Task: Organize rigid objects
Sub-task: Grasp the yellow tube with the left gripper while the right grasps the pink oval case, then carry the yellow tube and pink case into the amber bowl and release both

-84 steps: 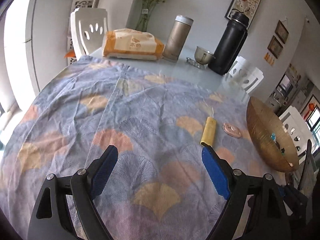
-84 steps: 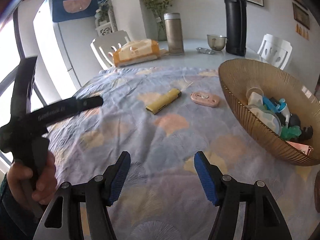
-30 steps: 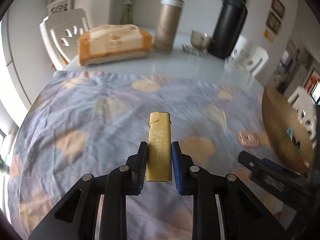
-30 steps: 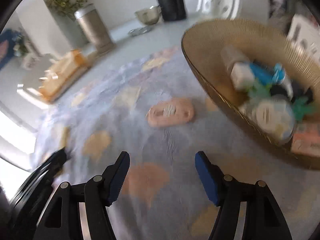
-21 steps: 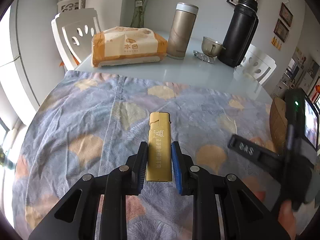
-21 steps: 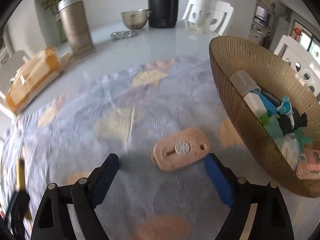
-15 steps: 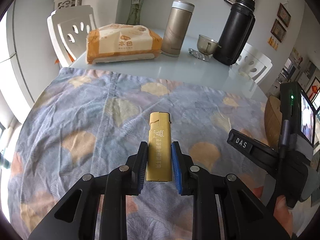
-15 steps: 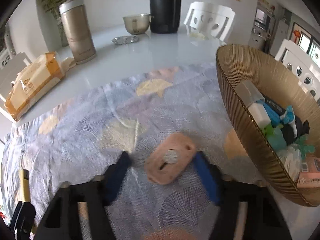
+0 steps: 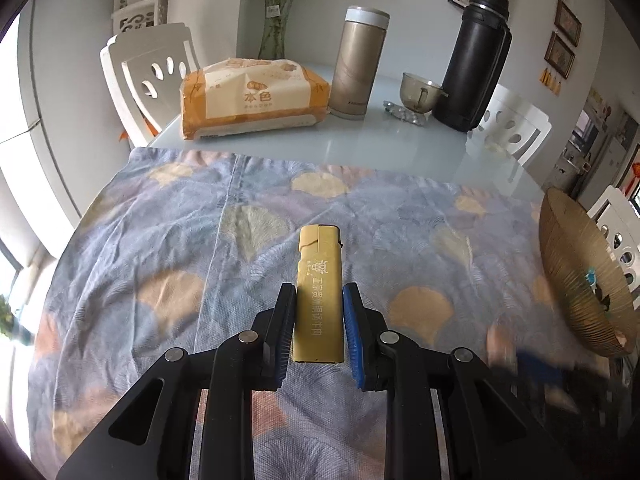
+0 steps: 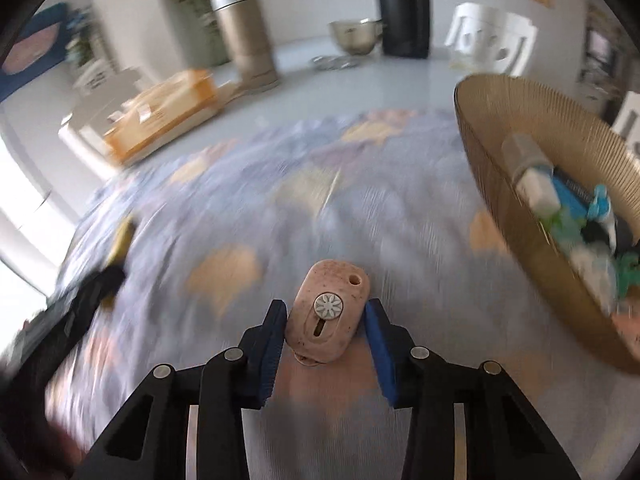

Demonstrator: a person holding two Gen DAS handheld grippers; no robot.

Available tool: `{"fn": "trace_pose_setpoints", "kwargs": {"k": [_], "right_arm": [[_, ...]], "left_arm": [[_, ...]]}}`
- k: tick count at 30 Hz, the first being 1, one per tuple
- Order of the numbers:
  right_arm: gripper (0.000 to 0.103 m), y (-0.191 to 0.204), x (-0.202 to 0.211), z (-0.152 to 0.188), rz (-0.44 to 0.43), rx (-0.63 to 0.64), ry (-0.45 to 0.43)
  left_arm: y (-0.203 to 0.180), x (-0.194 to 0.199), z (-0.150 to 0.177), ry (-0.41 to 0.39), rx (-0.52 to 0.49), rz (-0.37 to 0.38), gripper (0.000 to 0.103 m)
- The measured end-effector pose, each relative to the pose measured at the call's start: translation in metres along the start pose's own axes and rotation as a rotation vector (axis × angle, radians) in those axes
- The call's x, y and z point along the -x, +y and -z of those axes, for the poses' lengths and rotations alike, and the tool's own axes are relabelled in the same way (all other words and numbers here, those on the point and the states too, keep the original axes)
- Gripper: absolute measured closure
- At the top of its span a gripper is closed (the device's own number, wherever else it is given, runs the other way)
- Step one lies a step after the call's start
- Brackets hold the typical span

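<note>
Beyond both of your grippers runs a pale glass dining table point(image 9: 360, 148), its near half under a blue-grey cloth printed with orange and yellow fan leaves point(image 9: 168, 248). At the far end stand a tall black vacuum flask point(image 9: 474, 60), a gold steel tumbler point(image 9: 358, 64) and an orange pack of tissues point(image 9: 252, 98).

Ahead and to the right of your right gripper point(image 10: 326, 330) sits the ribbed amber bowl point(image 10: 536, 128), already holding several small items.

A second ago the right jaws stood wide above the cloth with the pink oval plastic box cutter point(image 10: 328, 316) lying loose ahead of them. Now you have it between the blue pads, which are closing; they sit at its flanks, and the view is smeared with motion. Judging by that, the pick is all but made and the carry to the bowl comes next.

Your left gripper point(image 9: 319, 320) has not changed: its jaws are drawn narrow and clamp the yellow rectangular lighter point(image 9: 319, 292), which sticks out forward above the cloth. The bowl lies well off to its right, so that item also awaits delivery.
</note>
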State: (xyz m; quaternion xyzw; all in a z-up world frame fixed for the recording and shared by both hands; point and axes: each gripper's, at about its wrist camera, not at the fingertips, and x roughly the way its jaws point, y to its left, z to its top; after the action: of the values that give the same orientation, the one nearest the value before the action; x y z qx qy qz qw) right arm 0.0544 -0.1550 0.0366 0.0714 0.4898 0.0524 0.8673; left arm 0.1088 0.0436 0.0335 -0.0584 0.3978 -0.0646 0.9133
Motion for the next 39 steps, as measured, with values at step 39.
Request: {"fn": "trace_pose_setpoints", "kwargs": {"k": [39], "right_arm": [[0.064, -0.033, 0.073, 0.115, -0.008, 0.292, -0.021]], "left_arm": [[-0.083, 0.07, 0.124, 0.154, -0.214, 0.063, 0.046]]}}
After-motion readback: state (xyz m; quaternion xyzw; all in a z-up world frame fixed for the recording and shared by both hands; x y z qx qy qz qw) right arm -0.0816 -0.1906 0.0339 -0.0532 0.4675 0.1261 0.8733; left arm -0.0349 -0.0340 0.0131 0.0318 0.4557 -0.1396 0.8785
